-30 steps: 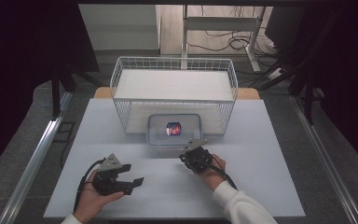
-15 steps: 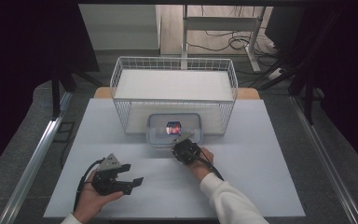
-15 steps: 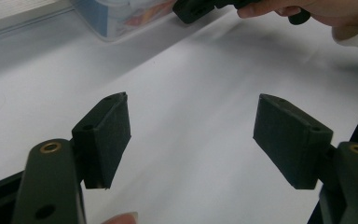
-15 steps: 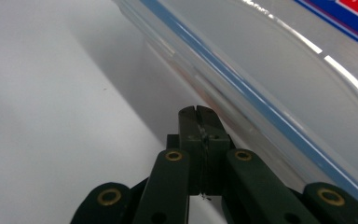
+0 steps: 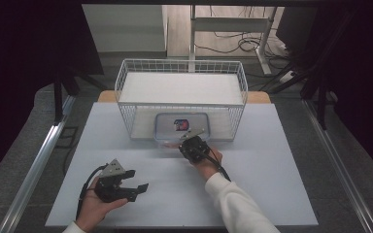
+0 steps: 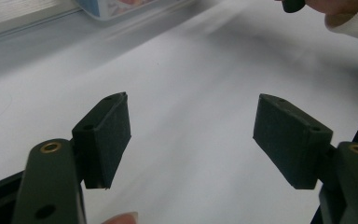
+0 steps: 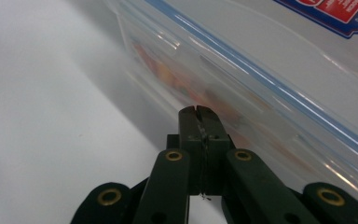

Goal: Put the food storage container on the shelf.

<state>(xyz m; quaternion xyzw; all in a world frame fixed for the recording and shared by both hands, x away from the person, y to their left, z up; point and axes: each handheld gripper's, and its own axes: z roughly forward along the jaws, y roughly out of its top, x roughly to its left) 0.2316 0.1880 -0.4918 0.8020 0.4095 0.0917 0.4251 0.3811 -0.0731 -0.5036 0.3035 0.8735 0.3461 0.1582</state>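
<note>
A clear plastic box with a blue-edged lid and a red-and-blue label (image 5: 180, 125) lies on the white table, against the front of a white wire basket (image 5: 126, 77). My right gripper (image 5: 188, 144) is at the box's near edge; in the right gripper view its jaws are pressed together, tips (image 7: 198, 111) close to the box's side wall (image 7: 242, 70), with nothing between them. At the table's front left my left gripper (image 5: 138, 189) rests in a hand. Its pads (image 6: 105, 135) stand wide apart over bare table.
The white tabletop (image 5: 272, 170) has free room at right and in the middle. The wire basket stands at the back centre. A metal rail (image 5: 34, 165) runs along the left. Cables and a frame (image 5: 233, 29) lie on the floor behind.
My right gripper has moved forward and left, up to the near edge of the box. The left gripper has stayed put.
</note>
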